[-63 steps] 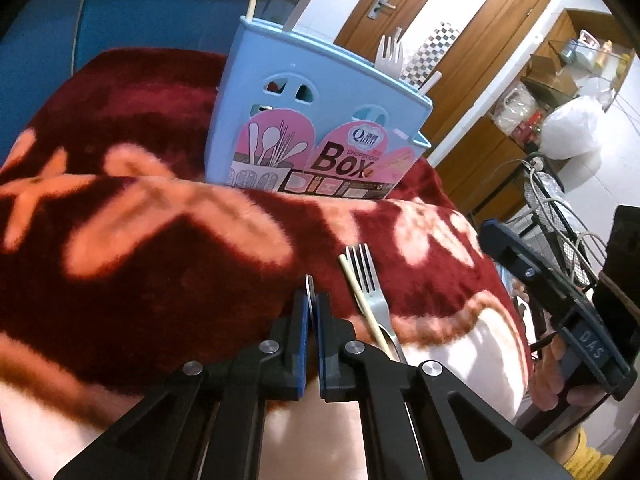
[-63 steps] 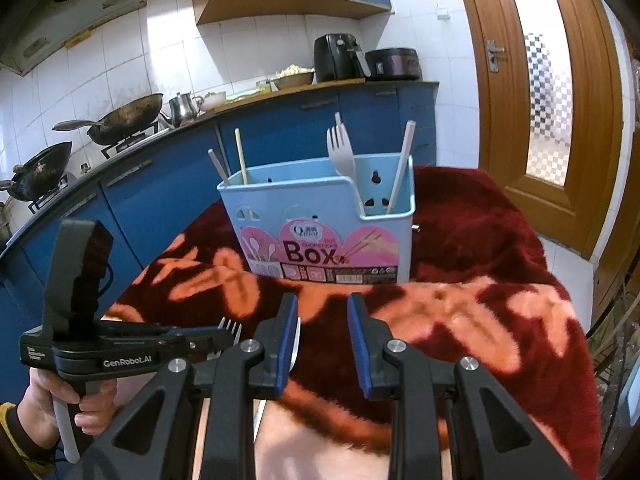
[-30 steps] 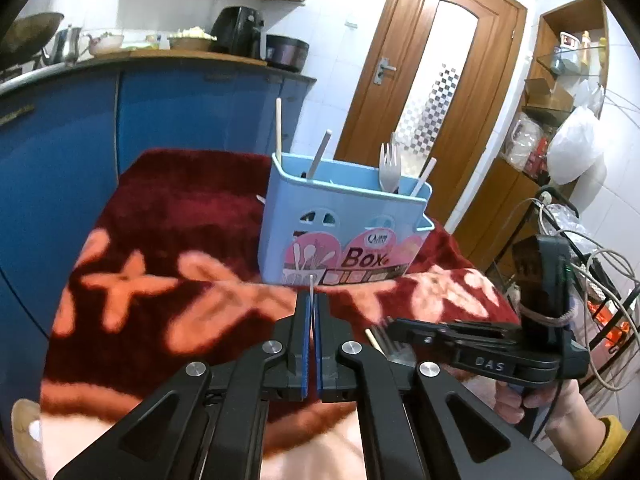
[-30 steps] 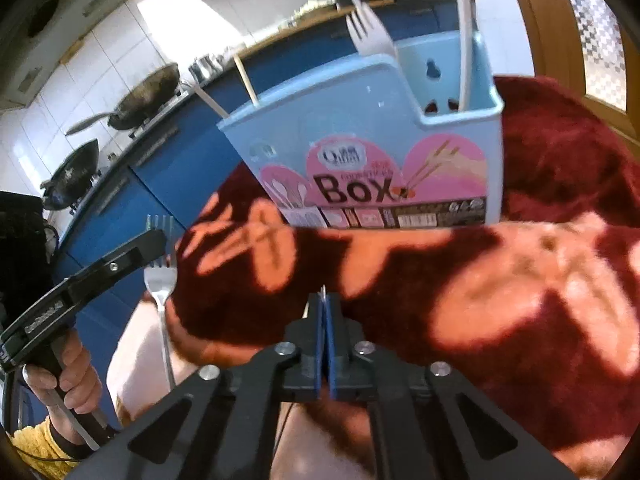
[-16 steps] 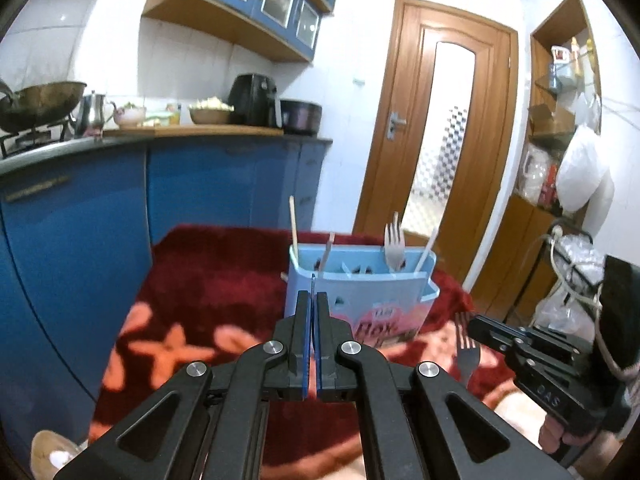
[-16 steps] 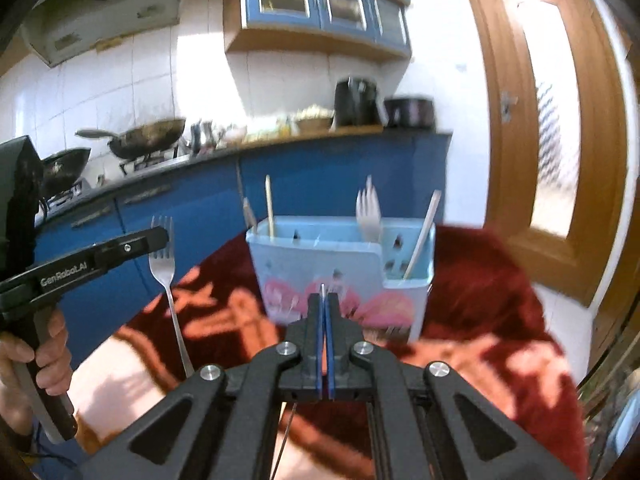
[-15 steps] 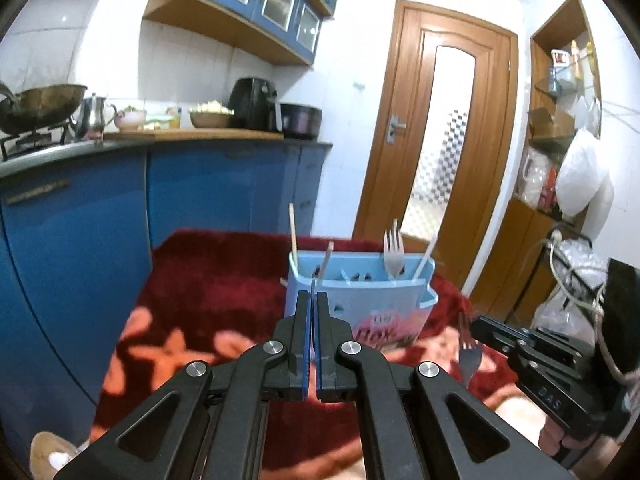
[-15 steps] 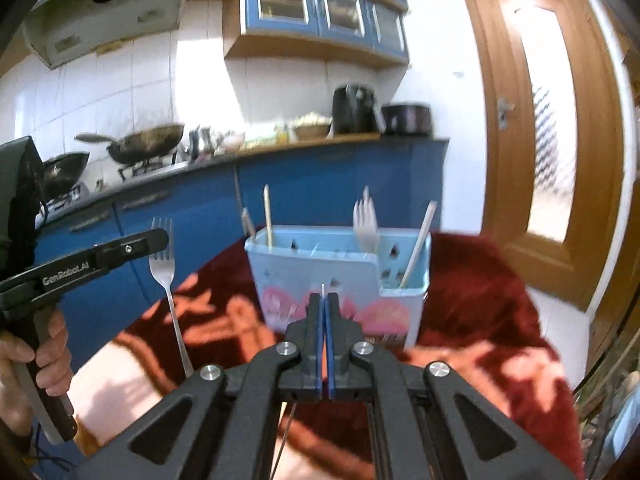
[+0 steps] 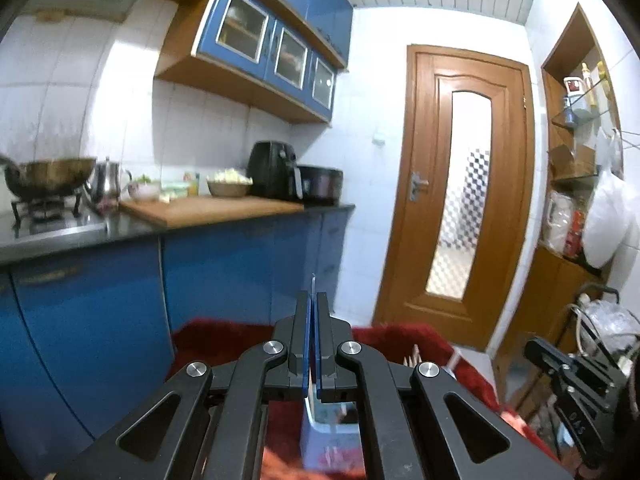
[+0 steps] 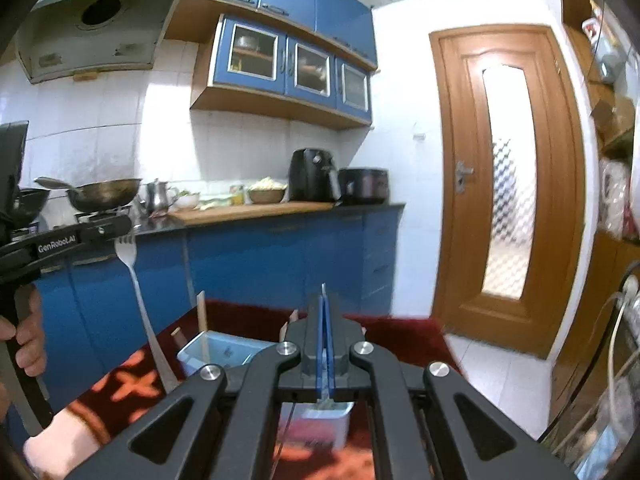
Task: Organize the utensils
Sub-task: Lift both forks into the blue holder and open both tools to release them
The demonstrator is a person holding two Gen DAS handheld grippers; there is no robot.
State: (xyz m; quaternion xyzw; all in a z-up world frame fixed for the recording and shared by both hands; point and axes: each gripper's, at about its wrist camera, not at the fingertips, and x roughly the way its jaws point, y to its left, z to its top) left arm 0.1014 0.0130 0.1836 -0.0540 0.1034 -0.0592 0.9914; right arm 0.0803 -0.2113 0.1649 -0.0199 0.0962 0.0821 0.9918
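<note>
My left gripper (image 9: 312, 300) is shut on a metal fork; only its thin edge (image 9: 312, 282) shows above the jaws here. In the right wrist view the same fork (image 10: 138, 300) hangs tines-up from the left gripper (image 10: 116, 230), its handle reaching down beside the light blue utensil box (image 10: 224, 350). My right gripper (image 10: 323, 304) is shut on another thin utensil whose tip (image 10: 323, 289) pokes above the jaws; its handle hangs below. Both grippers are raised above the box (image 9: 332, 436), which holds chopsticks (image 10: 202, 320) and is mostly hidden behind the grippers.
The box stands on a table covered by a dark red blanket (image 10: 248, 320) with orange flowers. Blue kitchen cabinets (image 10: 280, 260) and a counter with a wok (image 10: 104, 190) run behind it. A wooden door (image 10: 508, 192) is on the right, with shelves and cables at the far right.
Both grippers have risen and tilted upward, each holding its utensil. The box has dropped to the bottom of both views. The fork now hangs close to the box's left side.
</note>
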